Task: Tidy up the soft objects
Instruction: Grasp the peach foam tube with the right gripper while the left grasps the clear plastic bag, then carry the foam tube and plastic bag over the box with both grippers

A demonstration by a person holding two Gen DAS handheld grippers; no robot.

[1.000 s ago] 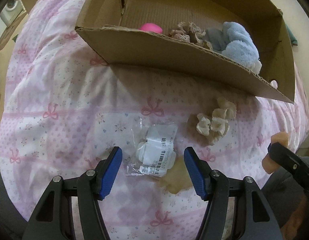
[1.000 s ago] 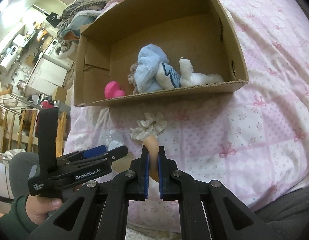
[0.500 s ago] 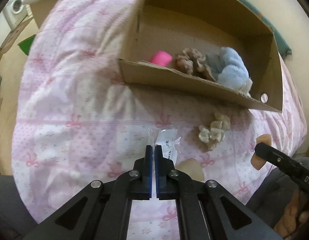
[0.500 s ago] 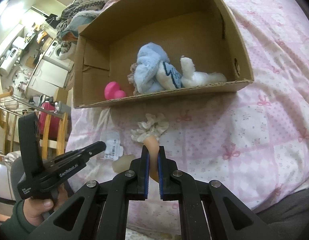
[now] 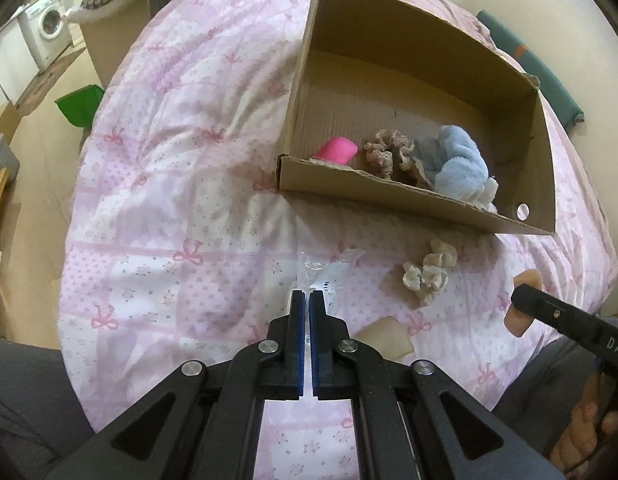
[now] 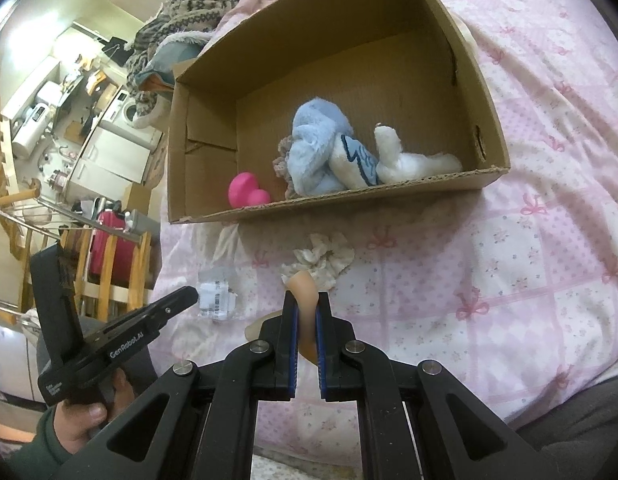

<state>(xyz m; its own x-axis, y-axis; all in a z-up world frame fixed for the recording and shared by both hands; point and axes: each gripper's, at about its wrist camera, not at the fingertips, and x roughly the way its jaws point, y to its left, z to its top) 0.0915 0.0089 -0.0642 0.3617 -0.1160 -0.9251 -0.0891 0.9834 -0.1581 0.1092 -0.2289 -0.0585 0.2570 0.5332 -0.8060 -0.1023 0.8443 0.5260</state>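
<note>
- Left gripper (image 5: 307,300), in front of the open brown cardboard box (image 5: 389,194): jaws nearly shut on the crinkly clear plastic packet with a white barcode label (image 5: 329,276). Looks light and slippery; a pinch on its edge may slide.
- Cream ruffled fabric scrunchie (image 5: 429,272), before the box's front wall: soft, springy, easy to pinch anywhere.
- Right gripper (image 6: 307,308), nearer than the scrunchie: closed on a peach-coloured squashy sponge piece (image 6: 307,292), which seems compressible.

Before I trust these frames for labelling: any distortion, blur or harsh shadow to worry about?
Left wrist view: strong fisheye bend, dark corners; the box shades the quilt below it; the packet reads soft. Right wrist view: same bend; plush sharp, background room small and warped.
</note>
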